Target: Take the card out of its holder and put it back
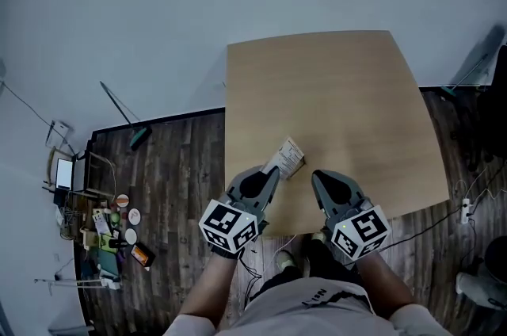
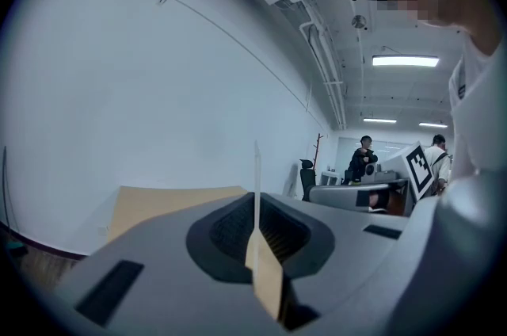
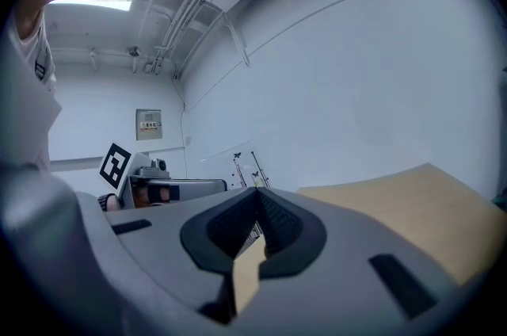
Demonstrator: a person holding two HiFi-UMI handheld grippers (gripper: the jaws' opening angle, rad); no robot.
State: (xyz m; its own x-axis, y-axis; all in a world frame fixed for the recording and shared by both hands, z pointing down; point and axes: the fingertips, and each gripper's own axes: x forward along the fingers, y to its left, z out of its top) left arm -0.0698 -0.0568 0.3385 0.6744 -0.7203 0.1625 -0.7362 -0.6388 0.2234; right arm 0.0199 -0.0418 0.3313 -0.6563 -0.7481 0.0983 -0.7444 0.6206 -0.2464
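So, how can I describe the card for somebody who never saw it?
Find the light wooden square table, then its near edge. The small white card with dark print sticks out of the left claw, the only thin flat thing there.

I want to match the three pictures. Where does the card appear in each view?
Head view: card near the table's front edge, held in the left claw.
Left gripper view: card edge-on, a thin upright line pinched at centre.
Right gripper view: card just beyond the right claw's tips, centre-left.
Shared landmark: the wooden table.
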